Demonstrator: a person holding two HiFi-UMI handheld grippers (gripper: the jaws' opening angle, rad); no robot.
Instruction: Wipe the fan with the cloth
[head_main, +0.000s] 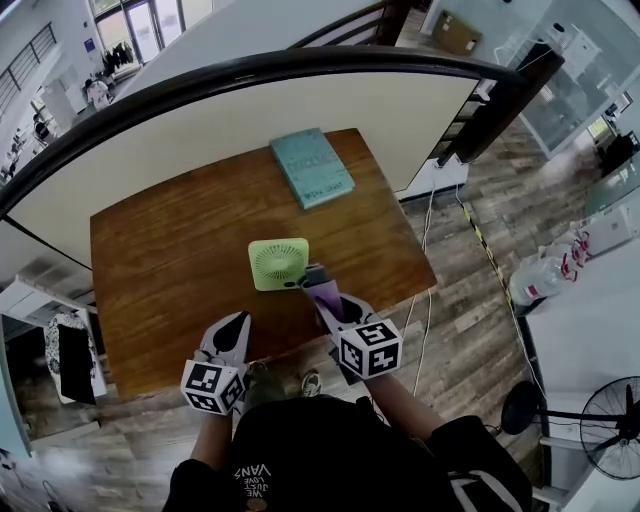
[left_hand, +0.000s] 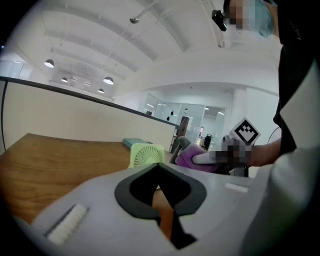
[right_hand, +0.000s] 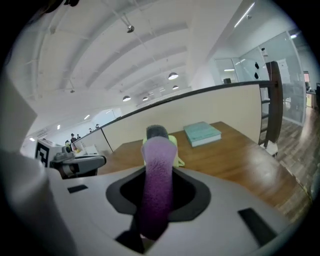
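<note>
One cloth (right_hand: 158, 185) held at the fan (head_main: 278, 264)

The right gripper (head_main: 322, 298) had its jaws clamped on the purple cloth, whose tip was at the green fan's right edge; contact could not be told. The fan stood mid-table (head_main: 160, 270), with a teal book (head_main: 311, 167) lying beyond it. The left gripper (head_main: 236, 325) hung over the table's near edge, jaws together and empty, apart from the fan.

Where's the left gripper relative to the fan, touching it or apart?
Apart. The head view shows bare table between the left gripper and the fan.
</note>
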